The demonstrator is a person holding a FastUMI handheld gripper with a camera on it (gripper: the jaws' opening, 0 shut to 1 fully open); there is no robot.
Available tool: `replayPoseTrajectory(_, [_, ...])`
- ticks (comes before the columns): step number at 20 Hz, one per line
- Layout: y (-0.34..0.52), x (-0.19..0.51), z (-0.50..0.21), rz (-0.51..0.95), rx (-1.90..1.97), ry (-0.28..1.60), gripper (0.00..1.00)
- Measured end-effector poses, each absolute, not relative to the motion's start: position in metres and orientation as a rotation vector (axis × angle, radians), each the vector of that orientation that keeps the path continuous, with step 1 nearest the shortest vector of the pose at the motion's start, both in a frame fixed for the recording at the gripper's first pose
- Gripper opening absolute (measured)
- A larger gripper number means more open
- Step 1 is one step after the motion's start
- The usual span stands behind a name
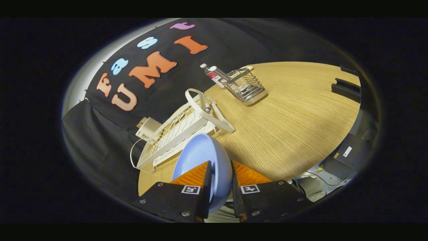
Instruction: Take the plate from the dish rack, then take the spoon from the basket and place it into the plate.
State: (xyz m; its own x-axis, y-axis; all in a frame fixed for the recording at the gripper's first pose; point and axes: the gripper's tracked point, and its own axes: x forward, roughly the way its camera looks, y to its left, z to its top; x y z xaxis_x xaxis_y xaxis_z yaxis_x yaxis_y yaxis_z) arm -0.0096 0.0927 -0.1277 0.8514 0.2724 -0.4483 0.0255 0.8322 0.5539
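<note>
gripper view: the gripper (220, 180) has both fingers clamped on the rim of the light blue plate (204, 157), one finger on each face, so the plate stands on edge between them. the plate is held clear of the white dish rack (177, 132), which lies just beyond it on the wooden table (294, 120). the rack sits near the table edge beside the black cloth wall; its wire bed is seen at a slant and a rounded white frame rises at its far end. whether the plate's lower rim touches the table cannot be told, as the fingers cover it.

well beyond the rack, further along the table, stands the wire basket (245, 87). the spoon (223, 74) rests in it, handle slanting up and out over the basket's rim. a small bottle (210, 73) with a white cap and a red label stands just behind the basket, near the cloth wall.

a tan and white box (147, 127) lies against the cloth wall beside the rack. dark chair backs (346, 87) show past the table's far edge.
</note>
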Motion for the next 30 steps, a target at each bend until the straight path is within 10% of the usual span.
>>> replayPoseTrajectory(13, [0.017,0.02,-0.047,-0.081,0.124,0.266,0.98])
replayPoseTrajectory(22, [0.005,0.044,0.027,-0.157,-0.147,-0.005,0.96])
replayPoseTrajectory(30, [0.007,0.08,0.021,-0.137,-0.154,-0.001,0.62])
